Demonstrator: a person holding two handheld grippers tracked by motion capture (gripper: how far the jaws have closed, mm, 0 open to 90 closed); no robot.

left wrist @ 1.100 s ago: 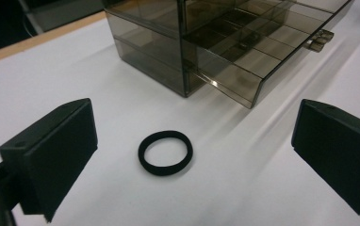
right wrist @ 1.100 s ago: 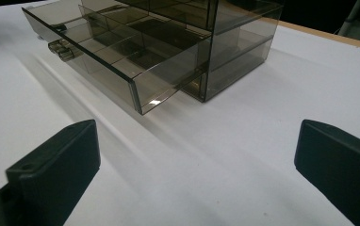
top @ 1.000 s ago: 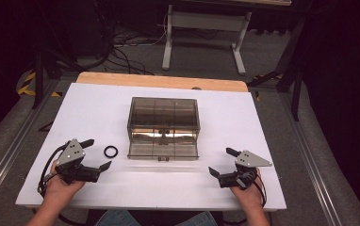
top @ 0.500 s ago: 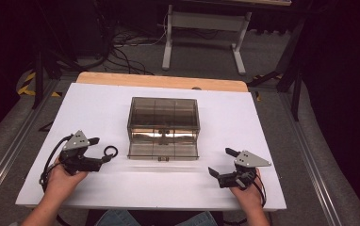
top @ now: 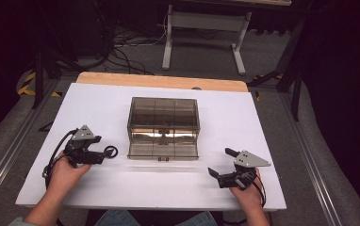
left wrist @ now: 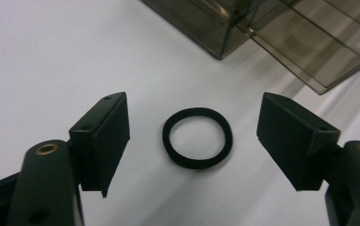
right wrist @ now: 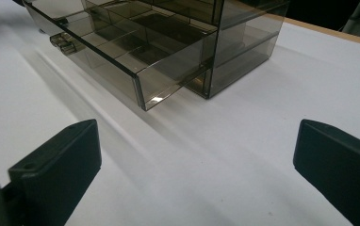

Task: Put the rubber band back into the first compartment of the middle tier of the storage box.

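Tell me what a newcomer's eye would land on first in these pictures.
First, the smoky clear drawer box at the middle of the white table, its bottom drawer pulled out toward the person. Next, the small black ring lying flat on the table left of the box, between the jaws of the left hand-held gripper, which have just been closing but do not touch it.

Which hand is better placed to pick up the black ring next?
Left. The left tongs already straddle the black ring, which lies flat on the white table, and their jaws have just been closing around it without touching yet. The right tongs sit open across the table, beyond the smoky drawer box.
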